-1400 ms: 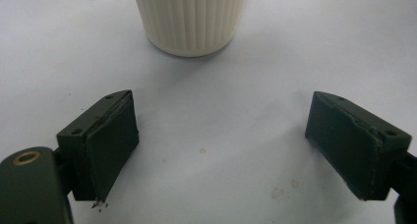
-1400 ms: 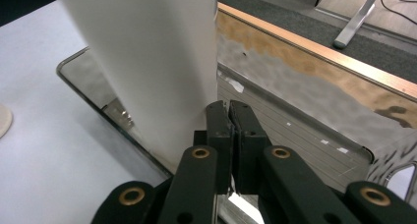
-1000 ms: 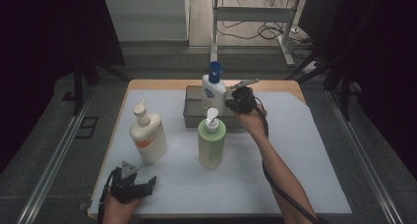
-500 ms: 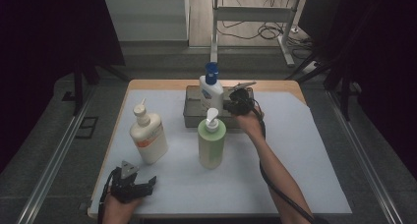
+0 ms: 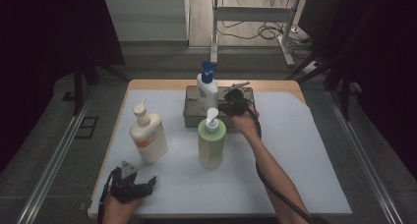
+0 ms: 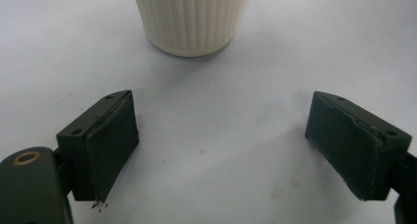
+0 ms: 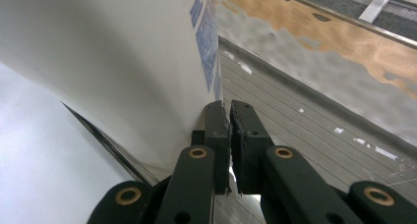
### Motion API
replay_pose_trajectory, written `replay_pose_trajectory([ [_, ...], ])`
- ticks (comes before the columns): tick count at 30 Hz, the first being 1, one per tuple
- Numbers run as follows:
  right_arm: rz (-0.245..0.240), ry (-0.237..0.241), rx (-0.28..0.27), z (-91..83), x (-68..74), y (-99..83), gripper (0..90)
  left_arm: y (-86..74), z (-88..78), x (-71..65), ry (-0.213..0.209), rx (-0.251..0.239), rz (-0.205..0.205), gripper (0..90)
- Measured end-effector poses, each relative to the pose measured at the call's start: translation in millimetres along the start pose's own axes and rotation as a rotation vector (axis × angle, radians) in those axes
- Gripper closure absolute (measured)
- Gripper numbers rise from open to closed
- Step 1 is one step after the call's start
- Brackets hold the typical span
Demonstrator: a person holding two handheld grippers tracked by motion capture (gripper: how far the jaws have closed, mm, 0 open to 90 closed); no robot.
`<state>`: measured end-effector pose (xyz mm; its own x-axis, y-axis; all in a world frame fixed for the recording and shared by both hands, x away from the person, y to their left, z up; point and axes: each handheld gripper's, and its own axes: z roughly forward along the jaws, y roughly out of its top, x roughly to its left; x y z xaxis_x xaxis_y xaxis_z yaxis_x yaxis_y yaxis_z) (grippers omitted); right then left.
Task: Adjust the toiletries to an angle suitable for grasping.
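White mat (image 5: 305,150), three pump bottles, one steel tray (image 5: 192,111).
Right gripper (image 7: 229,117), jaws closed empty, is nudging the blue-capped bottle (image 5: 207,89) into the tray; left gripper (image 6: 221,150) is resting open.

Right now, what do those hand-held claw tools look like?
Both are black. The left gripper carries a grey three-cornered plate and has two blocky flat-padded fingers. The right gripper shows brass-coloured pivot pins, and a black cable trails along the bare forearm.

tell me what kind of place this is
Probably a lab or recording workspace, not a home: a white-covered table with three pump bottles, dark curtains on both sides, and loose cables on the floor behind.
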<state>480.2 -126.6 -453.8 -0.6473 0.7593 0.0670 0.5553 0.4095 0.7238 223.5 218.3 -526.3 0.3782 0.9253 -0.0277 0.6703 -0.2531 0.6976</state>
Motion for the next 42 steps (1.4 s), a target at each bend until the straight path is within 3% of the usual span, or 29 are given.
replay_pose_trajectory([
  [5,-0.004,-0.002,0.002,3.2,0.6,0.7,84.9,0.0,0.0,0.0,0.001,0.0,0.0,11.9],
  [9,0.027,0.022,-0.011,4.4,-1.0,4.1,85.0,0.0,0.0,0.0,0.001,0.0,0.0,12.0],
  [29,0.021,0.035,0.02,19.8,-3.0,14.6,86.3,0.2,0.2,0.0,-0.001,0.0,0.0,11.9],
  [34,0.033,0.051,0.017,22.5,0.4,16.1,86.3,0.2,0.2,0.0,-0.001,0.0,0.0,11.9],
  [42,0.007,0.068,0.031,28.5,10.3,19.2,86.1,0.3,0.2,0.1,-0.001,0.0,0.0,11.9],
])
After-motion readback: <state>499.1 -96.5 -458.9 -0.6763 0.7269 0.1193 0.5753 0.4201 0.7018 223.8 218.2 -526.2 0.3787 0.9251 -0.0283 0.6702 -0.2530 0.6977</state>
